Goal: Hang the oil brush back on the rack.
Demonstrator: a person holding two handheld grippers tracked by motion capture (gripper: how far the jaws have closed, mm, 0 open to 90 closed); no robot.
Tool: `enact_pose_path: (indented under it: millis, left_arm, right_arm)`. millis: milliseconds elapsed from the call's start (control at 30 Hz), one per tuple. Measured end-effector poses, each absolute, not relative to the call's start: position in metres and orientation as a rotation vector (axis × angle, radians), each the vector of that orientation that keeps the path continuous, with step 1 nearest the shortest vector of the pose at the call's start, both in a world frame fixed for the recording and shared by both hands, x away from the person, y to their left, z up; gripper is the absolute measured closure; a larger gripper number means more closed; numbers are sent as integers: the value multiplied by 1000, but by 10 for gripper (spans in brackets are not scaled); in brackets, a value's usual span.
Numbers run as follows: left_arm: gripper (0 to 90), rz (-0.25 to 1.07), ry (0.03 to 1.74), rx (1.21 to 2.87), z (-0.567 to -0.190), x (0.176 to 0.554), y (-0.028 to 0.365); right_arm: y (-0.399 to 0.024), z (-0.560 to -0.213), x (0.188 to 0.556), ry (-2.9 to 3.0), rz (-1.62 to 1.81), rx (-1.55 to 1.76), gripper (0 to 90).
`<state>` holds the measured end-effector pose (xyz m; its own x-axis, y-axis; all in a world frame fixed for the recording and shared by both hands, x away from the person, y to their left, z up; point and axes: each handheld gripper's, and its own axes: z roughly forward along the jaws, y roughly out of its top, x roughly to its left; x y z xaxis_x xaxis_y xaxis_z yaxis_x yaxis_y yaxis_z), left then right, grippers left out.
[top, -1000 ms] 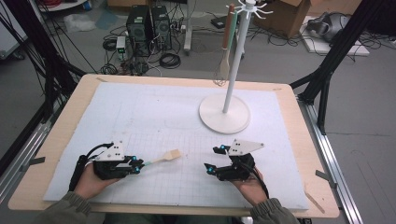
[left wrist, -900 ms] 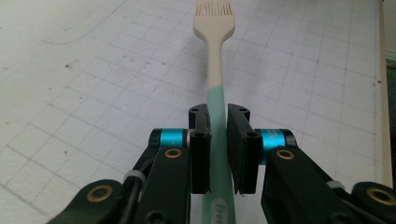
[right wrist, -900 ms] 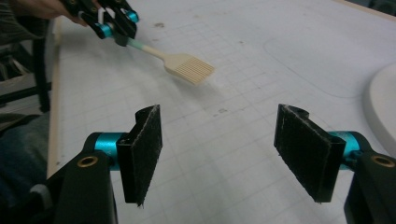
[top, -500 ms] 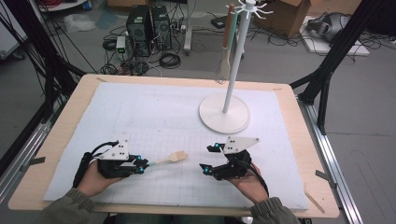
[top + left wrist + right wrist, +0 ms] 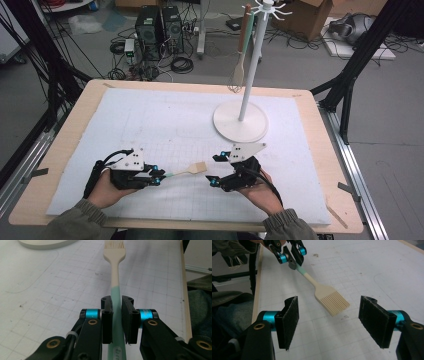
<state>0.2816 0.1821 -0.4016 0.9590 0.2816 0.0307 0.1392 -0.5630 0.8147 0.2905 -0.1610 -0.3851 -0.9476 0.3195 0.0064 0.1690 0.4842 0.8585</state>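
Note:
A cream basting brush [image 5: 192, 169] with a pale green handle is held a little above the white mat, its bristle head [image 5: 335, 302] pointing toward my right hand. My left gripper [image 5: 159, 176] is shut on the green handle [image 5: 115, 305], the pads pressing both sides. My right gripper [image 5: 214, 169] stands open just right of the bristles, with its jaws wide apart and nothing between them. In the right gripper view the brush head hangs ahead of the gap, and the left gripper [image 5: 292, 255] shows farther off at top left.
A white stand with a round base [image 5: 240, 121] and tall pole [image 5: 255, 55] rises at the back right of the mat. A whisk [image 5: 238, 74] hangs from its hooks. The wooden table edge [image 5: 200, 226] runs close under both forearms.
The left gripper has carried the brush rightward. The right gripper has shifted left toward the bristle head and stays open.

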Motion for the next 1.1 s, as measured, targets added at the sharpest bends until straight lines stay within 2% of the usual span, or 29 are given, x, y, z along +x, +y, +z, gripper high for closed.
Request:
enact_pose_path:
  millis: [633,1100]
  left_arm:
    - [795,150,187,2189,-393,283,147]
    - [795,134,143,2205,-390,281,131]
  right_arm:
    - [-142,-385,294,2630,1417,343,347]
    - [-127,-393,298,2747,1360,236,467]
